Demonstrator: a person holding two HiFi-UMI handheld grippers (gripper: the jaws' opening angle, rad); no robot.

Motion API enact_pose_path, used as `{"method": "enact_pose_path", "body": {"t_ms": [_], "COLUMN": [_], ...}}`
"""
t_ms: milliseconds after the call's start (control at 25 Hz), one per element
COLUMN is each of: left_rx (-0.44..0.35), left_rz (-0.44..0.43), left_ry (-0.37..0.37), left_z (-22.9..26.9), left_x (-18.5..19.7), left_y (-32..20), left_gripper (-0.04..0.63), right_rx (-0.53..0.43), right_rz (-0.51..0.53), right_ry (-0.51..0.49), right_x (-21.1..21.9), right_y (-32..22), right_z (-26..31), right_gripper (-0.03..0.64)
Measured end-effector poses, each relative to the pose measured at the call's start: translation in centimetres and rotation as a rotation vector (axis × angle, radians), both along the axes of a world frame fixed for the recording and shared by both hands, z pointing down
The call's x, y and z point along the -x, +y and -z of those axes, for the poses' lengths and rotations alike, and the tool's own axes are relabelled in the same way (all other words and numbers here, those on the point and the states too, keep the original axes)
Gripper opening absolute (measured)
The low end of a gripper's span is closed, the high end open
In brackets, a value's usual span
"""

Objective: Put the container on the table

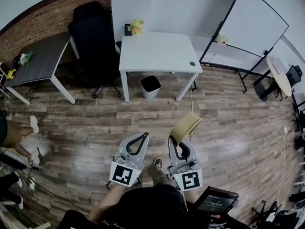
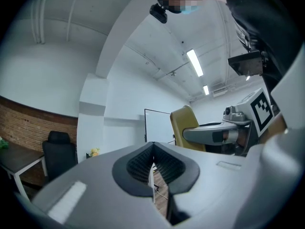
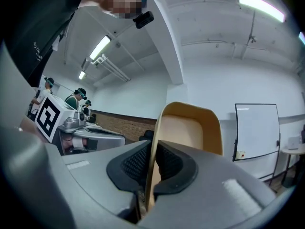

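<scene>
At the far left of the head view a dark grey table [image 1: 45, 56] stood against the brick wall with a few small coloured things on its near end, too small to name. Below it, another person's white shoe [image 1: 34, 124] rested on the wooden floor [image 1: 95, 123]. A black office chair [image 1: 93, 37] stood between that table and a white table [image 1: 157, 51], which carried a pot of yellow flowers [image 1: 136, 26] at its back left corner. A white waste bin [image 1: 150, 86] with a dark liner sat under it.

The left gripper [image 1: 143, 136] was held out level over the floor on the near side of the white table. Its own view showed the ribbed pads pressed together with nothing between them.

Just to its right, the right gripper [image 1: 174, 142] also pointed level. Its jaws were clamped on one thin wall of a tan container [image 1: 186, 125], one pad inside the container and the other outside. The container stuck out beyond the fingertips, tilted, in the air above the floor and well apart from the white table. From the left gripper view it showed as a yellow-brown shape past the right gripper's arm.

Further right, a whiteboard [image 1: 252, 23] on a black wheeled frame stood by the wall, and a round table [image 1: 279, 75] showed edge-on near the right border. A small screen [image 1: 214, 203] sat at the bottom right.
</scene>
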State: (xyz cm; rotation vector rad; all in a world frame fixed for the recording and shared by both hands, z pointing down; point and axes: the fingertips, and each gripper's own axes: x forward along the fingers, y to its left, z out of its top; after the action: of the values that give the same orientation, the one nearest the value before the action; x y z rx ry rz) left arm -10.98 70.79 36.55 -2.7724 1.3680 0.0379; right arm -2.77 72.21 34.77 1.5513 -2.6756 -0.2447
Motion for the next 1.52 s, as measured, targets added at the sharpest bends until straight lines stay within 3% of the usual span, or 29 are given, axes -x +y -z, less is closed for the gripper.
{"method": "enact_pose_path", "body": {"t_ms": [200, 560, 920, 1120, 1520], "left_rx": [0.030, 0.016, 0.043, 0.045, -0.005], "left_rz": [0.036, 0.060, 0.052, 0.034, -0.028], "left_ry": [-0.050, -0.114, -0.122, -0.115, -0.006], "left_z": [-1.2, -0.3, -1.0, -1.8, -0.3], "left_x": [-1.7, -8.6, -13.6, -13.9, -11.7], "left_y": [-4.2, -12.2, -17.4, -21.6, -33.3], "left_gripper": [0.002, 0.002, 0.002, 0.002, 0.002], "right_rx": [-0.008, -0.010, -0.011, 0.005, -0.046], "right_rz": [0.031, 0.064, 0.088, 0.073, 0.034], "right_ry": [-0.036, -0.095, -0.096, -0.067, 0.019], "right_x": [-2.0, -9.0, -13.2, -13.7, -10.5], "right_y": [-4.6, -13.0, -18.8, -22.5, -32.9], "right_z": [-0.8, -0.5, -0.8, -1.9, 0.8], "right_gripper": [0.034, 0.027, 0.015, 0.015, 0.014]}}
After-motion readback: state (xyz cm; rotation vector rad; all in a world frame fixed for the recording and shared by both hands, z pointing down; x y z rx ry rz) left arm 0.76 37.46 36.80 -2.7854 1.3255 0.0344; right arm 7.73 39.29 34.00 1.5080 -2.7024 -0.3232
